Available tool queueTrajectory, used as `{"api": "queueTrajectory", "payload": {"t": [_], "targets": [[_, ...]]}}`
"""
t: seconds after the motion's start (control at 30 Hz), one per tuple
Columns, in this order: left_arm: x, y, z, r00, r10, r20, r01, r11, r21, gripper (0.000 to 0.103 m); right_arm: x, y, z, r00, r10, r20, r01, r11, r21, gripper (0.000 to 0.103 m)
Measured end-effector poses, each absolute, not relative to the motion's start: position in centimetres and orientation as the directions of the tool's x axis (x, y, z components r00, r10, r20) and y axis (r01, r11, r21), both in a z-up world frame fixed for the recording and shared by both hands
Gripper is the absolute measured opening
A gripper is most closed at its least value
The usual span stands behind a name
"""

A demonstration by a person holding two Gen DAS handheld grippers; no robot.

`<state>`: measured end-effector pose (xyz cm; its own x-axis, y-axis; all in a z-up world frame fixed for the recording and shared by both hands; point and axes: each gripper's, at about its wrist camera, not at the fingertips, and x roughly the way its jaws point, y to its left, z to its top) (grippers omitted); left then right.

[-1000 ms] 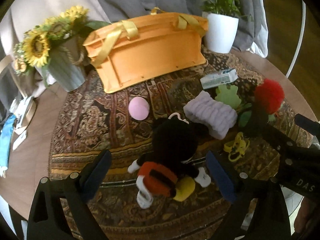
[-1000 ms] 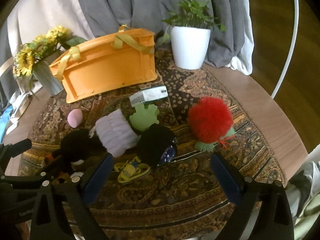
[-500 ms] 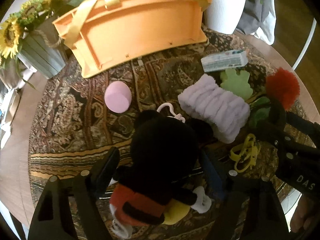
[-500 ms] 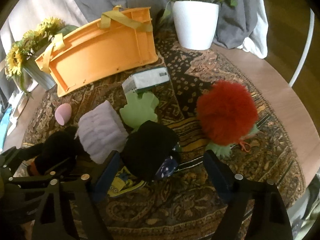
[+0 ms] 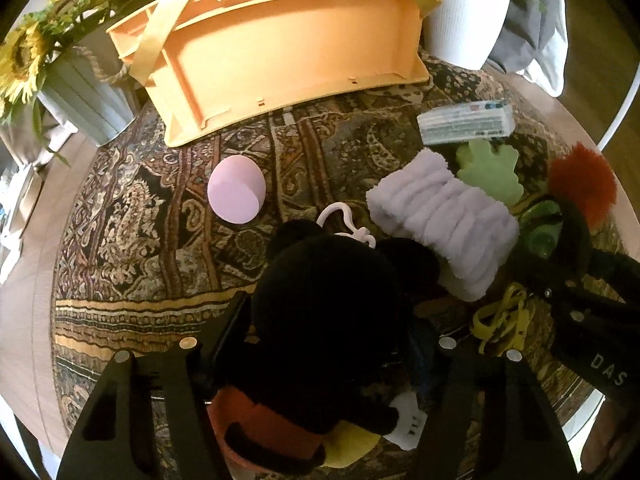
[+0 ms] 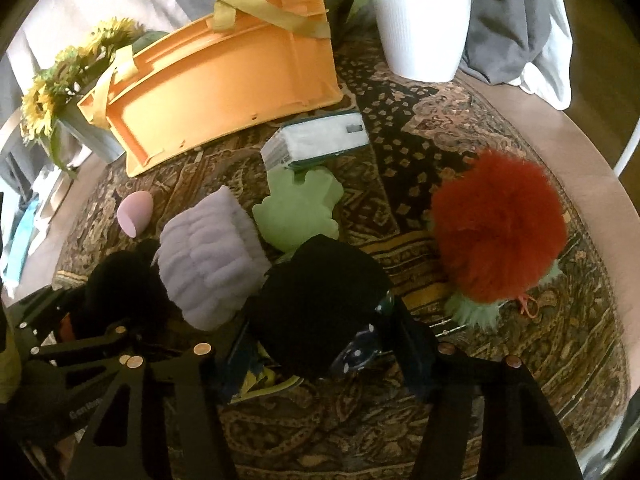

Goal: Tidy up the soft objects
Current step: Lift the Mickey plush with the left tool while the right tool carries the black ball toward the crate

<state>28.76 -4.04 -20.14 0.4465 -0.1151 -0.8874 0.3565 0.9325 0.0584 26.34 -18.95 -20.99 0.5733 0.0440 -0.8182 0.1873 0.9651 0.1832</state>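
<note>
Two fisheye views look down on a round table (image 5: 36, 280) covered by a patterned rug (image 5: 140, 240).

In the left wrist view, the left gripper (image 5: 328, 340) fills the lower centre of the frame. Its jaws sit on either side of a black mouse plush (image 5: 332, 300) with red shorts and yellow shoes; the fingers look pressed against the plush's sides, though the dark fabric makes the contact hard to confirm. A white plastic hanger loop (image 5: 344, 220) lies just above the plush. A pink egg-shaped sponge (image 5: 236, 190) lies left of centre. A lavender fluffy roll (image 5: 444, 220) sits right of centre, touching the plush's ear. Above it lie a green frog-shaped pad (image 5: 490, 170) and a tissue packet (image 5: 466, 122). An orange crate (image 5: 280, 52) with yellow straps, tipped on its side, fills the upper centre. Sunflowers in a grey pot (image 5: 80, 84) stand at the upper left, and a white plant pot (image 5: 466, 24) at the upper right.

In the right wrist view, the right gripper (image 6: 320, 344) sits in the lower centre, its jaws narrowed around a black soft bundle (image 6: 320, 304) with a dotted blue patch. A red fluffy pom-pom (image 6: 500, 232) with green trim lies to the right, apart from the gripper. A yellow strap item (image 6: 260, 380) lies beneath the bundle.
</note>
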Motion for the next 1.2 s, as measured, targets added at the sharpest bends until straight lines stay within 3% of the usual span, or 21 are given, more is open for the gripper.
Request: {"api": "queueTrajectory", "payload": {"t": [0.37, 1.2], "targets": [[27.0, -3.3, -16.7, 0.502, -0.156, -0.851, 0.289, 0.957, -0.005, 0.066, 25.5, -19.5, -17.1, 0.634, 0.051, -0.772, 0.147, 0.972, 0.185, 0.062], [27.8, -1.3, -3.1, 0.797, -0.221, -0.562, 0.25, 0.968, -0.025, 0.066, 26.6, -18.2, -5.3, 0.855, 0.061, -0.516, 0.023, 0.988, 0.153, 0.062]]}}
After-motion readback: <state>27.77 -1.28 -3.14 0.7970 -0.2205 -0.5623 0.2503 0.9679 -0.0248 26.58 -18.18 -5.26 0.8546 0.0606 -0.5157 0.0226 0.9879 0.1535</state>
